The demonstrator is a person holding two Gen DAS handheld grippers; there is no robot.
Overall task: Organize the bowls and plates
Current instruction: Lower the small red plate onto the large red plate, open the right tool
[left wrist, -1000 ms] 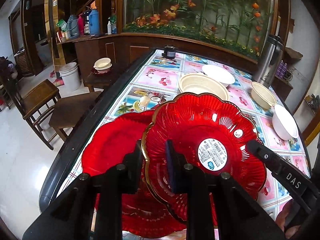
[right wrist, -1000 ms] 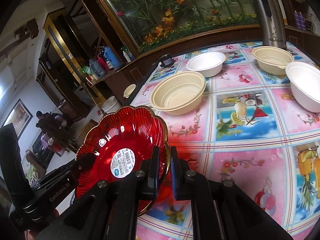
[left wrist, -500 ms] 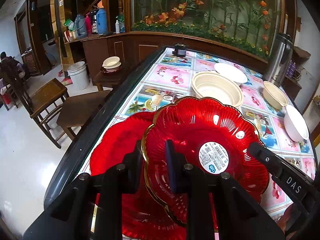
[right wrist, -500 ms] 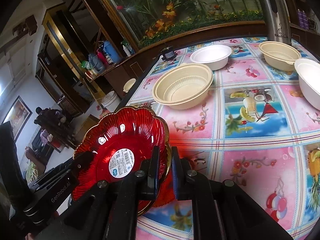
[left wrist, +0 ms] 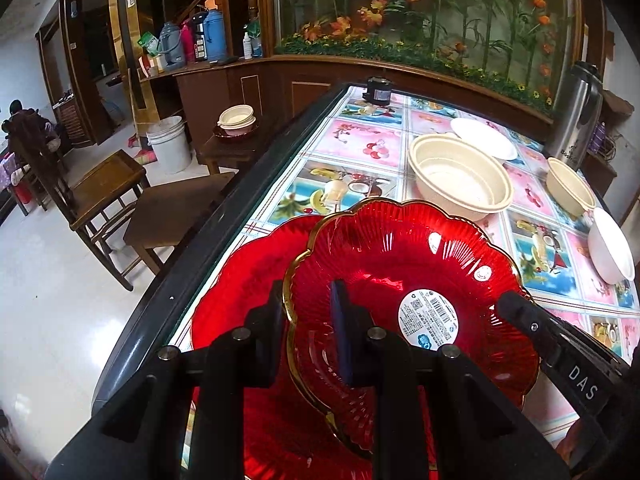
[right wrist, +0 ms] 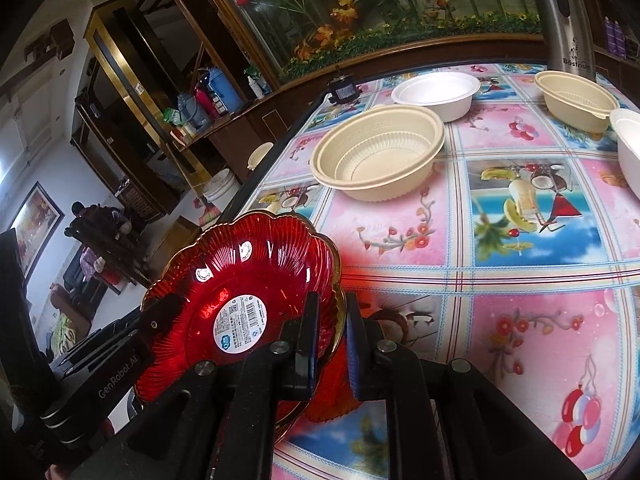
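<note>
A red scalloped plate with a gold rim and a white barcode sticker [left wrist: 404, 280] [right wrist: 256, 280] is held between both grippers, tilted a little above a second red plate [left wrist: 240, 280] that lies at the table's near left corner. My left gripper [left wrist: 308, 320] is shut on the held plate's left rim. My right gripper [right wrist: 332, 324] is shut on its right rim. The lower plate shows under the held one in the right wrist view [right wrist: 336, 396].
Further along the fruit-print table [right wrist: 520, 280] stand a stack of cream bowls [left wrist: 460, 176] [right wrist: 380, 152], a white bowl [right wrist: 436, 90], another cream bowl [right wrist: 576, 100], a white bowl [left wrist: 610, 248] at the right and a steel thermos [left wrist: 576, 116]. Wooden chairs [left wrist: 100, 196] stand left of the table.
Both grippers have carried the held plate lower and toward the near left, further over the lower red plate. Both grips are unchanged.
</note>
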